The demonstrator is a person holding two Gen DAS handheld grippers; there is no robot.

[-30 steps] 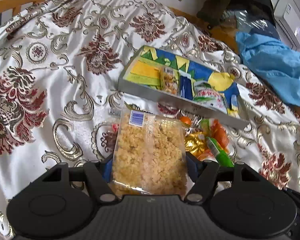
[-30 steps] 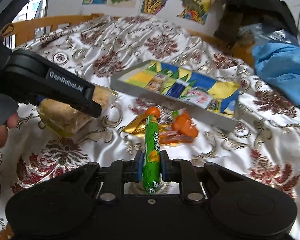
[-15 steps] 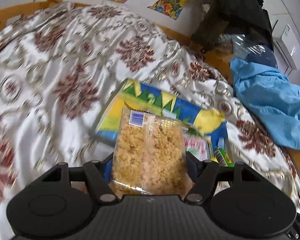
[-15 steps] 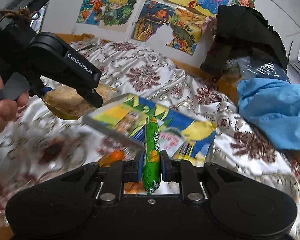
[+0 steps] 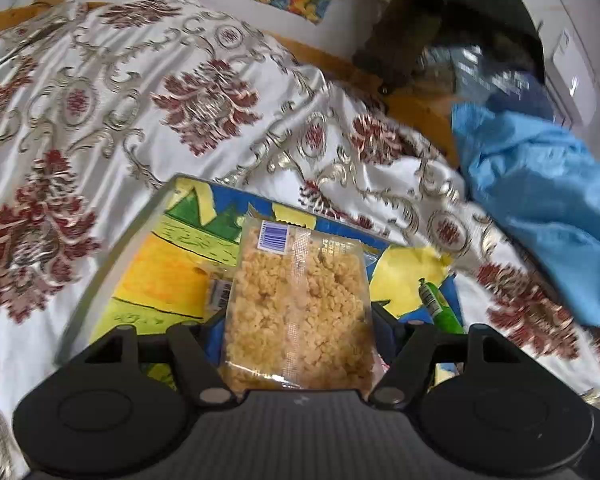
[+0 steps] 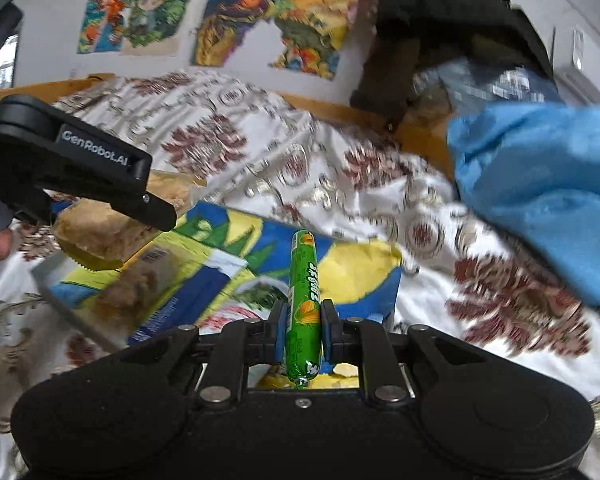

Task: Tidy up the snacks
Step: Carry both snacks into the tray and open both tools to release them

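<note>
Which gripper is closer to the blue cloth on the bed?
Right. The right gripper, holding the green stick, sits over the tray's end nearest the blue cloth; the left gripper with its snack packet is over the far end.

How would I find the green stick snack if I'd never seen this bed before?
Look at the bed's white cloth with red and gold flowers, then the shallow tray with a blue, yellow and green picture inside. Held over it, pinched by the right gripper, is the green stick snack. It is the only long, thin, bright green thing; the other held snack is a flat crumbly yellow packet.
</note>
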